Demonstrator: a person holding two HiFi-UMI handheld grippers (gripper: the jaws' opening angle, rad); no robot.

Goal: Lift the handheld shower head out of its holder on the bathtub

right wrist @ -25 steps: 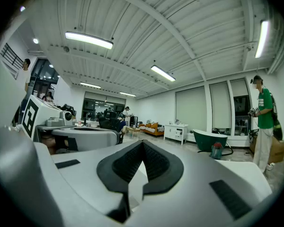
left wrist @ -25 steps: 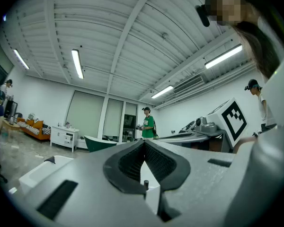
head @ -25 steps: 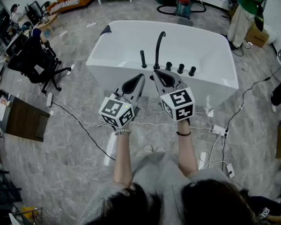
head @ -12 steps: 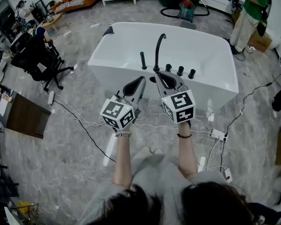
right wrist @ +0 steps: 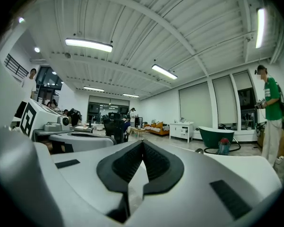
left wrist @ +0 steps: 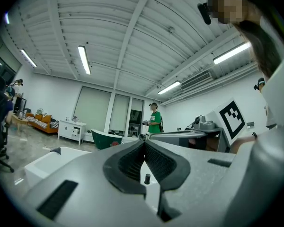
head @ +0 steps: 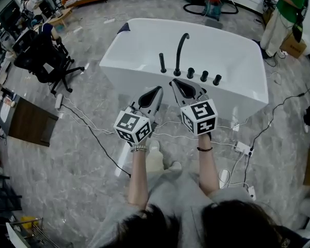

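The white bathtub stands ahead of me in the head view. On its near rim the black handheld shower head stands upright in its holder, left of the tall curved spout and three black knobs. My left gripper is shut and empty, a short way in front of the tub wall below the shower head. My right gripper is shut and empty beside it, below the spout. In the left gripper view the jaws meet; a small black fitting shows below them. The right gripper also shows its jaws together.
White and black cables run over the marble floor, with a power strip at the right. An office chair and a dark board are at the left. A person in green stands beyond the tub.
Both grippers stay shut and have sunk a little. The tub and its fittings have shifted slightly right in the head view. A foot has come forward under the left arm.
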